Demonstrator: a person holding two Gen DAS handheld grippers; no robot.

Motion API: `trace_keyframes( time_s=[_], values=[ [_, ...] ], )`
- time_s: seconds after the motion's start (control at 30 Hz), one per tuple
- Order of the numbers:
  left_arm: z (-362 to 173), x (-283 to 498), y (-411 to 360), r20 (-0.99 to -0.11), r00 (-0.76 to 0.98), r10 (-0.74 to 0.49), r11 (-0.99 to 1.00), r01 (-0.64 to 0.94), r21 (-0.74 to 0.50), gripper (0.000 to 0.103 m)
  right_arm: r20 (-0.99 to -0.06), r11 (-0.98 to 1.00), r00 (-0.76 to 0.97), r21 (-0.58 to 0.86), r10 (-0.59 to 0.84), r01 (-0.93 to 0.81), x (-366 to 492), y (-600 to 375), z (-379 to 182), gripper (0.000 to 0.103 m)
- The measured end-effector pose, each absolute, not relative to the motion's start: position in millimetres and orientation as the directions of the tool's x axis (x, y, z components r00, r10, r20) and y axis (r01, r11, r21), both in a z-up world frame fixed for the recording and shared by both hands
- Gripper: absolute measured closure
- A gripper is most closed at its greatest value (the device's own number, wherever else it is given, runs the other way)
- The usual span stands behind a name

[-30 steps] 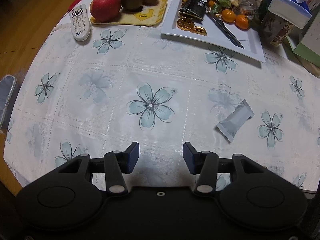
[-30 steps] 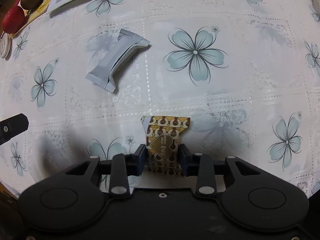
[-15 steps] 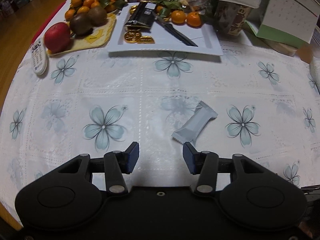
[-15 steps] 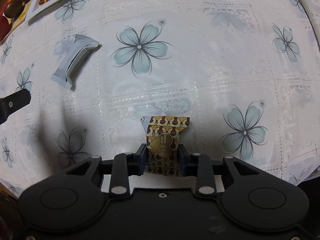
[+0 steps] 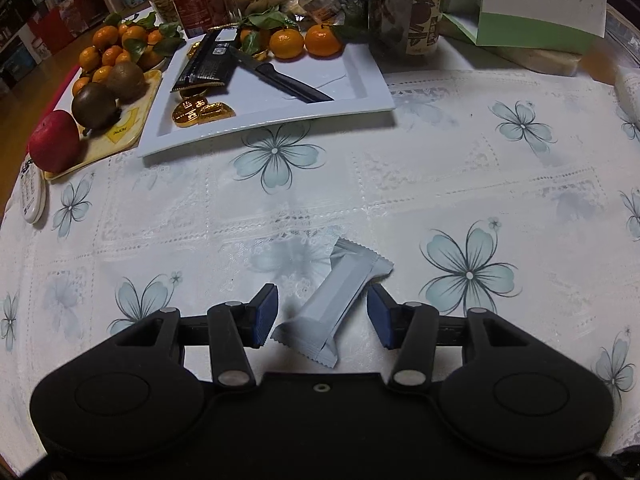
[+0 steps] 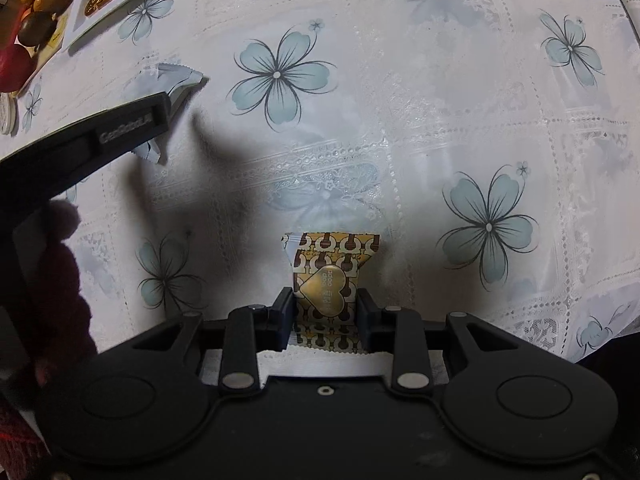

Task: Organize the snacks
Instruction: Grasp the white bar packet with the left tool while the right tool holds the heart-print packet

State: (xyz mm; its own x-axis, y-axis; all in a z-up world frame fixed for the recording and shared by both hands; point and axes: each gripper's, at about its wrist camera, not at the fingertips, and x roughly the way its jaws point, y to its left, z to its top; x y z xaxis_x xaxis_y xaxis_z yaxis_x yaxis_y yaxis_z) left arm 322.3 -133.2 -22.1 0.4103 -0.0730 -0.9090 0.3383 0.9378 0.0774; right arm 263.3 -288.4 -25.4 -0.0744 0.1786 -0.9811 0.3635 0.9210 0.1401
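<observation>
snack packets: 2 (image 5: 335, 306) (image 6: 327, 280) | kiwis: 2 (image 5: 96, 104) | apple: 1 (image 5: 54, 146) | knife: 1 (image 5: 288, 80)

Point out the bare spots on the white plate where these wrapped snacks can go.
The white plate is bare along its right half, right of the black knife, and along the front edge right of the gold coins. Its left side is crowded by the dark chocolate bar, and the back by two tangerines.

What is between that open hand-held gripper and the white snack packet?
Nothing visible. The left hand-held gripper is open, with the white snack packet lying on the tablecloth between its fingers, neither pad touching it yet.
</observation>
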Motion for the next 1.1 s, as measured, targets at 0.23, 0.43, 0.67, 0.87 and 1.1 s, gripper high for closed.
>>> trace_keyframes(
  time_s=[0.23, 0.43, 0.67, 0.87, 1.1],
  values=[
    [-42.1, 332.0, -133.6, -0.935, 0.352, -0.044, 0.947, 0.312, 0.073, 0.045, -0.976, 0.917, -0.079, 0.16, 0.202, 0.366, 262.2, -290.4, -21.0, 0.071],
    [-42.7, 340.1, -123.4, -0.946, 0.306, -0.103, 0.97, 0.24, -0.028, 0.059, -0.974, 0.912, -0.055, 0.184, 0.218, 0.368, 263.3, -296.0, -13.3, 0.071],
    [-34.1, 337.5, -108.4, -0.965, 0.236, -0.113, 0.985, 0.152, -0.078, 0.074, -0.983, 0.914, -0.05, 0.145, 0.177, 0.38, 265.6, -302.5, -13.2, 0.071],
    [-13.1, 311.8, -89.5, -0.969, 0.215, -0.12, 0.987, 0.127, -0.095, 0.074, -0.988, 0.917, -0.043, 0.122, 0.149, 0.379, 267.7, -307.4, -13.4, 0.071],
    [11.0, 251.8, -43.0, -0.971, 0.191, -0.146, 0.989, 0.051, -0.139, 0.074, -0.99, 0.928, -0.044, 0.113, 0.137, 0.356, 263.5, -307.5, -20.1, 0.071]
  ],
)
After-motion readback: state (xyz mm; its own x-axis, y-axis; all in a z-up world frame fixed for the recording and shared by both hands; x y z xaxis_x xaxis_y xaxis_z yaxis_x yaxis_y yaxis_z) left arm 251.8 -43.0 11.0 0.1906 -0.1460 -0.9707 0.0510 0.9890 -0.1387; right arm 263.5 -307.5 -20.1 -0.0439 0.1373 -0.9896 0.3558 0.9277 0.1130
